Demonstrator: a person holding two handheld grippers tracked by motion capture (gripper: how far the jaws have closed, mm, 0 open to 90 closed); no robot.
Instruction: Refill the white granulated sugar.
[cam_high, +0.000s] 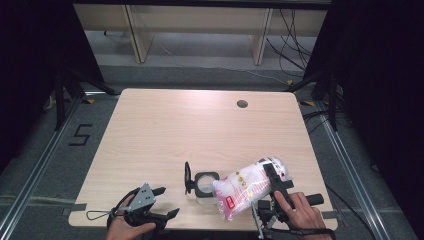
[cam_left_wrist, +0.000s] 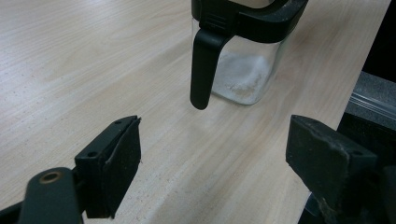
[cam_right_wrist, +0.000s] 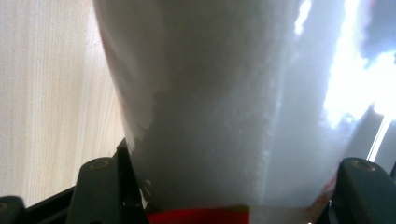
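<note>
High view – pouring from a bag (cam_high: 245, 192) into a jar (cam_high: 205, 187)

Right gripper (cam_high: 272, 197) squeezing the clear bag of white grains, tipping it over the open jar near the table's (cam_high: 200, 125) front edge – left gripper (cam_left_wrist: 212, 158) resting close by, jaws wide apart, holding nothing, pointing at the jar's black handle (cam_left_wrist: 203, 70).

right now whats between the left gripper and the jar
Only bare table: in the left gripper view the open left gripper faces the jar with nothing between.
</note>
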